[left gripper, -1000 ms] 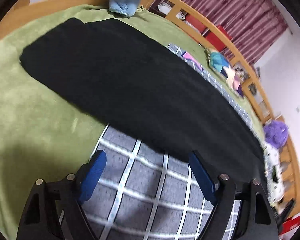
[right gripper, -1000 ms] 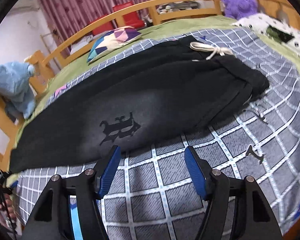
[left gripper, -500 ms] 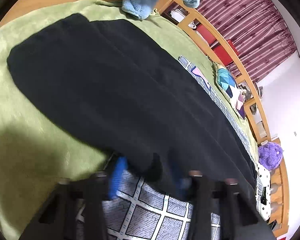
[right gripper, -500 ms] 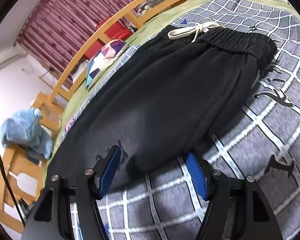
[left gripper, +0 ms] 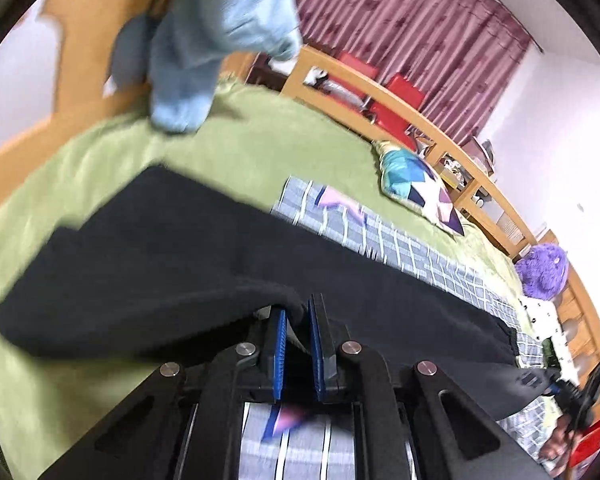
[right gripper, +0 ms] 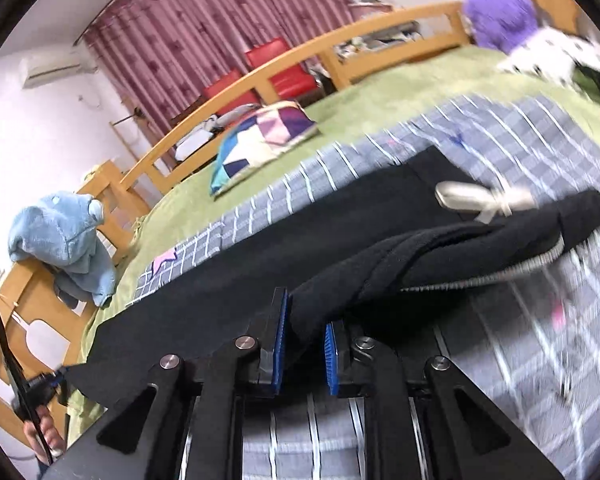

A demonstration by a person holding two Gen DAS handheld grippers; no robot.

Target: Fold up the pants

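Left wrist view: the left tool (left gripper: 298,334), its jaws just closed, pinches the near edge of the black pants (left gripper: 172,264), lying from 9 to 3 o'clock on the bed (left gripper: 260,152). Right wrist view: the right tool (right gripper: 305,332), jaws just closing, grips a bunched fold near the waistband. Step: lengthwise fold; next, carry both edges toward 12 o'clock together. No legible writing.

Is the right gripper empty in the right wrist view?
No: the right gripper has black pants fabric pinched between its blue pads.
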